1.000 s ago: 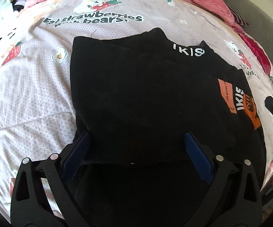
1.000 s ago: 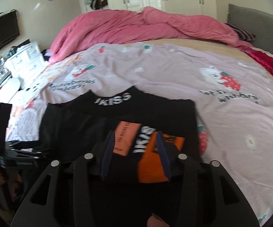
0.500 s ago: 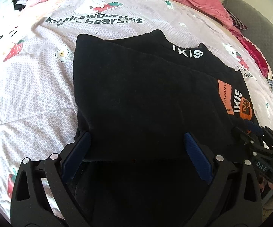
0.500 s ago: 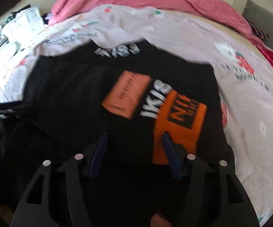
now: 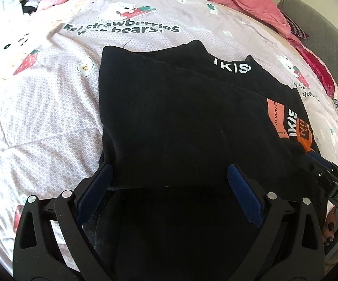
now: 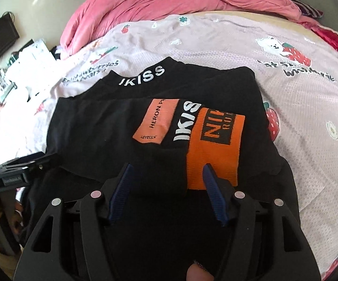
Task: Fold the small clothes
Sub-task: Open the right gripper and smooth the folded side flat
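Both tongs are hovering over the black garment (image 5: 183, 117). Left gripper (image 5: 169, 182) is gaping wide, its blue pads (image 5: 98, 187) straddling a folded hem without pinching. Right gripper (image 6: 166, 182) is opening, pads clear of the orange patch (image 6: 213, 145) lying between them. Garment is lying folded near the quilt's (image 5: 40, 117) near edge; pink duvet (image 6: 169, 4) is bunching along the far edge.

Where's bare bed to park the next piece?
Free: printed sheet left of the black garment, up to the strawberry slogan; sheet right of it, toward the bear print. Crowded: pink duvet at the head; both grippers at the near edge.
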Available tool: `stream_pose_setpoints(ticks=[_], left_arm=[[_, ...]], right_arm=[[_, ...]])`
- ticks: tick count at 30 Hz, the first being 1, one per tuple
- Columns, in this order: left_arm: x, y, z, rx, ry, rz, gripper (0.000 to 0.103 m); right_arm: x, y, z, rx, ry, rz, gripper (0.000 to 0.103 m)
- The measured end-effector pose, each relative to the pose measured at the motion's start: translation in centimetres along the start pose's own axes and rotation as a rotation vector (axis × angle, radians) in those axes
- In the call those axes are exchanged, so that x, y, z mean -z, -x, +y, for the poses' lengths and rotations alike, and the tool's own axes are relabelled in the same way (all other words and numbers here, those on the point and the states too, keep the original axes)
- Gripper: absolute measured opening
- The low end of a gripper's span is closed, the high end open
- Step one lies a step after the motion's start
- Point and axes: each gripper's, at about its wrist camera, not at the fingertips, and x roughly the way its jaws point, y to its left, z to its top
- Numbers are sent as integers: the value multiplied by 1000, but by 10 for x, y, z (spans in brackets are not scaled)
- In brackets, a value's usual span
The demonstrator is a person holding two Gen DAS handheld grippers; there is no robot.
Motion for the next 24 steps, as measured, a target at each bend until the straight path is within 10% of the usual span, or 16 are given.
stream_pose_setpoints(ticks=[24], left_arm=[[13, 80, 5, 32, 55, -116, 93]], right_arm=[[-9, 41, 20, -65, -5, -73, 93]])
